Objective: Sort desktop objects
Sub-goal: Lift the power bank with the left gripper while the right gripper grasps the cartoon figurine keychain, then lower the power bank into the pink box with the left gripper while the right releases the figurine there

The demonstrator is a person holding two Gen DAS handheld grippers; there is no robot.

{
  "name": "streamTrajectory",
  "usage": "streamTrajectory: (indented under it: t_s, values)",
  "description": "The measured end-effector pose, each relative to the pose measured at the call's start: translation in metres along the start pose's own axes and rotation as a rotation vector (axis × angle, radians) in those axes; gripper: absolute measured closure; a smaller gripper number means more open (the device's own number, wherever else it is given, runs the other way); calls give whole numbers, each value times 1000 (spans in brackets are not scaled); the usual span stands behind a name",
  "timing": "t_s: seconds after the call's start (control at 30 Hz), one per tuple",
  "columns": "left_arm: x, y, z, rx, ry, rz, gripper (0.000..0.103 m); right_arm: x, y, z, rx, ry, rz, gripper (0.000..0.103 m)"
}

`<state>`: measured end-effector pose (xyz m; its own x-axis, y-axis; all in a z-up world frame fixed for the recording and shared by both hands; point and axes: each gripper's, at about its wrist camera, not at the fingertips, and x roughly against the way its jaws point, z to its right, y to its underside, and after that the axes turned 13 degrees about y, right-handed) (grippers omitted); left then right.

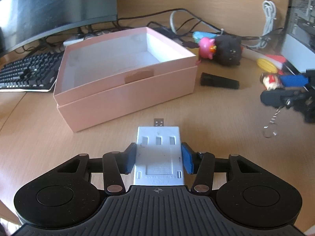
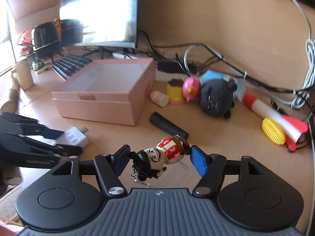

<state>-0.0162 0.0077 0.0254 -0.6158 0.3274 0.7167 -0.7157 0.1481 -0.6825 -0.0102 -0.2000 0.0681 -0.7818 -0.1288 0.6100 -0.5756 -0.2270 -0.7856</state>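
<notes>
Pink box (image 1: 126, 90) empty | left jaws clamp white charger (image 1: 158, 153) | right jaws clamp doll keychain (image 2: 161, 157); only right view shows pudding toy (image 2: 175, 94)

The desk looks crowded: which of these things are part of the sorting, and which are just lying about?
Part of the sorting:
- pink box, open
- white charger, in the left gripper
- little figurine, between the right gripper's pads
- black cylinder
- black plush
- pink toy
- yellow ridged toy

Likely just lying about:
- keyboard
- monitor
- cables
</notes>
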Motion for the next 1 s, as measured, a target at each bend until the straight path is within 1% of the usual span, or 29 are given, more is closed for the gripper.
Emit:
streamTrajectory:
  t_s: [0.1,0.27,0.5,0.6,0.7,0.87,1.0]
  values:
    - [14,5,6,-22,10,21,51,20,-7,-1,22,-11,23,36]
    - [51,6,13,-8,23,84,50,54,-17,-8,75,-39,86,36]
    - [96,-9,19,11,1,213,50,95,-35,-10,114,-70,203,36]
    - [107,-17,22,1,-16,247,50,106,-43,-10,118,-80,250,36]
    - [114,-21,25,-7,-41,260,50,113,-51,-10,110,-94,291,36]
    - [117,-36,20,-30,-92,254,50,114,-61,-7,79,-120,346,36]
    - [117,-55,13,-60,-125,251,50,108,-70,-3,17,-125,386,36]
